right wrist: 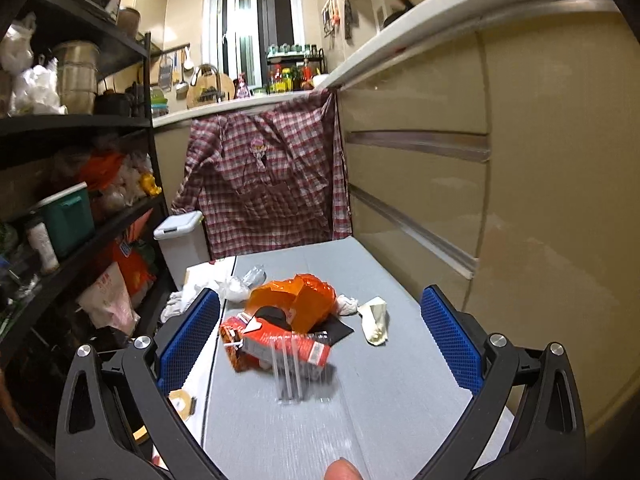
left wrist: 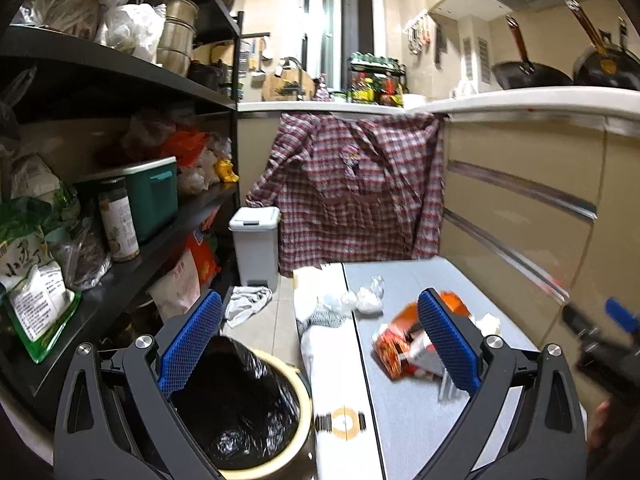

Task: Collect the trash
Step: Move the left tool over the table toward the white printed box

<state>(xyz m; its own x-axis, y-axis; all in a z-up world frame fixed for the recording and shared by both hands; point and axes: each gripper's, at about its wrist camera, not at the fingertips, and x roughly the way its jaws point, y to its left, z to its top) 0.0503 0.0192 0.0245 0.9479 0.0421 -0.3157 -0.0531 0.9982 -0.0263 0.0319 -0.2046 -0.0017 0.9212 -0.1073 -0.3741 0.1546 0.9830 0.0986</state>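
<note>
A pile of trash lies on the grey table [right wrist: 360,420]: an orange plastic wrapper [right wrist: 298,300], a red carton [right wrist: 276,346], a clear plastic fork [right wrist: 296,376], white crumpled tissues [right wrist: 236,288] and a cream paper scrap [right wrist: 374,320]. My right gripper [right wrist: 320,344] is open above the near side of the pile, empty. My left gripper [left wrist: 320,344] is open and empty, over the gap between the table [left wrist: 420,420] and a cream bin with a black liner [left wrist: 236,412] at lower left. The red carton [left wrist: 400,354] and tissues [left wrist: 366,300] also show in the left view. The right gripper [left wrist: 608,332] is blurred at the right edge.
A black shelf rack [left wrist: 120,248] full of packets stands on the left. A small white pedal bin [left wrist: 256,240] and a plaid shirt [left wrist: 352,192] hanging from the counter are behind the table. Beige drawers [right wrist: 440,200] run along the right. A white cloth [left wrist: 248,304] lies on the floor.
</note>
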